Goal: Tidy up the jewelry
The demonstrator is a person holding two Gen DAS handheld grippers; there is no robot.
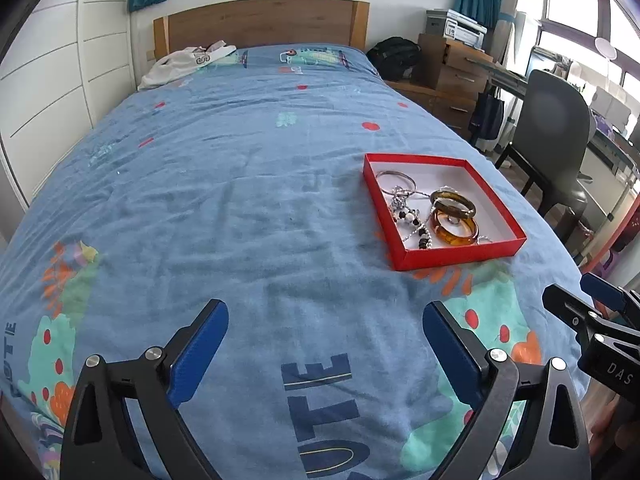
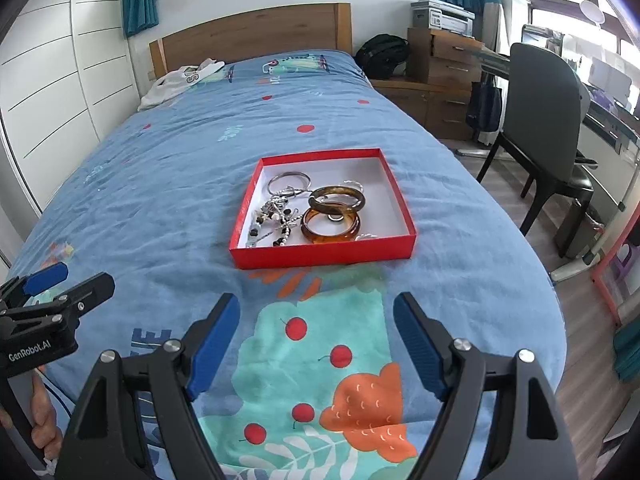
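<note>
A red shallow box (image 2: 324, 254) with a white inside lies on the blue bedspread; it also shows in the left wrist view (image 1: 456, 258). In it lie two amber bangles (image 2: 331, 224) (image 1: 456, 230), a silver bangle (image 2: 289, 181) (image 1: 396, 179) and a tangle of beaded chains (image 2: 276, 220) (image 1: 410, 216). My left gripper (image 1: 325, 328) is open and empty above the bedspread, left of and nearer than the box. My right gripper (image 2: 317, 320) is open and empty just in front of the box.
The bed (image 2: 200, 184) has a wooden headboard (image 2: 248, 36) and white clothing (image 2: 180, 80) near the pillow end. A white wardrobe (image 2: 48, 80) stands left. A dark chair (image 2: 544, 120), wooden drawers (image 2: 452, 80) and a black backpack (image 2: 380, 56) stand right of the bed.
</note>
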